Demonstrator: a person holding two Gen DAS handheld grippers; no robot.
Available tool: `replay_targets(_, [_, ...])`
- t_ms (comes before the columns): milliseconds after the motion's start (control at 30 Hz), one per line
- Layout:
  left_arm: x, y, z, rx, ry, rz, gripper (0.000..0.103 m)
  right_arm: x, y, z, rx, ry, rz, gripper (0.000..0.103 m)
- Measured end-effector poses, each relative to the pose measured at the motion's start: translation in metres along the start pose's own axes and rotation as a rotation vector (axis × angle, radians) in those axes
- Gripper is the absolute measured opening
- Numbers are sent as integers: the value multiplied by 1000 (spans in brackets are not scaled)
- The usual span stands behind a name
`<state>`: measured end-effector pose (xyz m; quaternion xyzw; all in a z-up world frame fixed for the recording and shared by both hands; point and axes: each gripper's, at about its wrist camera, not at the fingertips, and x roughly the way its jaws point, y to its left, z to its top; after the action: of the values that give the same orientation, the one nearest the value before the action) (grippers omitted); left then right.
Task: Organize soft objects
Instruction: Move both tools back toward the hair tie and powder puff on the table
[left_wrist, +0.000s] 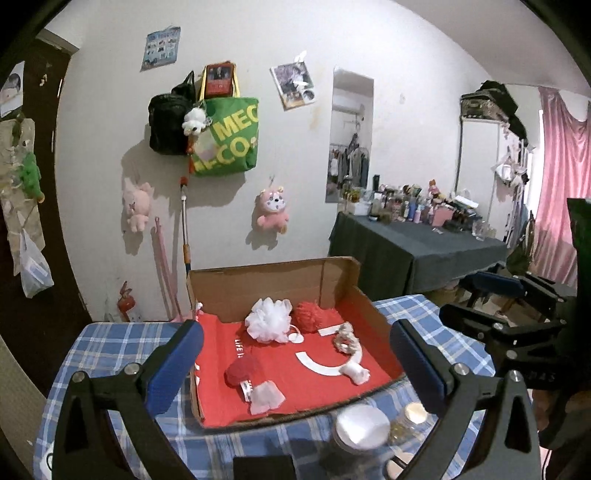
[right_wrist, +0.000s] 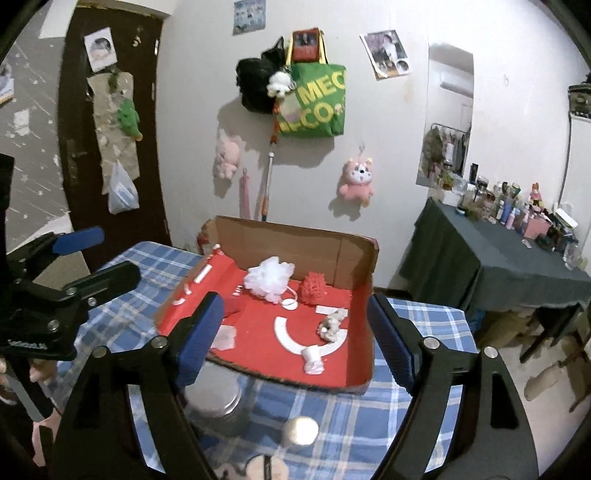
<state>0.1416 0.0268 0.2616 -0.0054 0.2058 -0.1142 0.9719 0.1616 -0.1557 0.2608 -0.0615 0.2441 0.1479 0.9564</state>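
Cardboard box (left_wrist: 266, 280) w/ red liner on plaid worktop (left_wrist: 110, 339) holds white puff (left_wrist: 267, 319), red puff (left_wrist: 308, 314), rope toy (left_wrist: 347, 339). Left claw (left_wrist: 295, 354) & right claw (right_wrist: 295, 332) both open, nothing betw. pads. Jars (left_wrist: 360, 432) near box front.

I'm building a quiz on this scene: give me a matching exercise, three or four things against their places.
Things:
1. white mesh puff
2. rope toy
3. pink plush
4. white-lidded jar

Places:
A. hanging on the wall
B. on the checked cloth, in front of the box
C. at the back of the box, beside the red puff
D. on the right side of the box floor

Pairs: 1-C, 2-D, 3-A, 4-B
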Motion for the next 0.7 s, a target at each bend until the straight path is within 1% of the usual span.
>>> replay_targets(67, [-11,-3,-6,-1,-9,6,103,-11,3,-7,3,-14,5,80])
replay_targets(200, [-29,-9,-22,-10,-28,-21,103,-33,11,-25,-6,-50,-4,81])
replay_targets(267, [-38,-12,-31,-9,-43,-20,103,-44,14,-36,-11,-75,-18,87])
replay_targets(300, [-42,-14,-37,0,-56,-11,103,-48,15,-41,-9,-86,-22,89])
replay_targets(367, [-48,-17,-47,-2,-72,10,103,-56,17,-54,-4,-108,-34,89])
replay_targets(467, [-53,-21,-61,-4,-85,15,103,-66,20,-71,11,-130,-38,89])
replay_targets(567, [-58,-26,-79,6,-105,38,103,-76,20,-89,28,-155,-47,89])
replay_targets(700, [-64,-32,-101,12,-127,60,103,-82,24,-111,30,-172,-69,89])
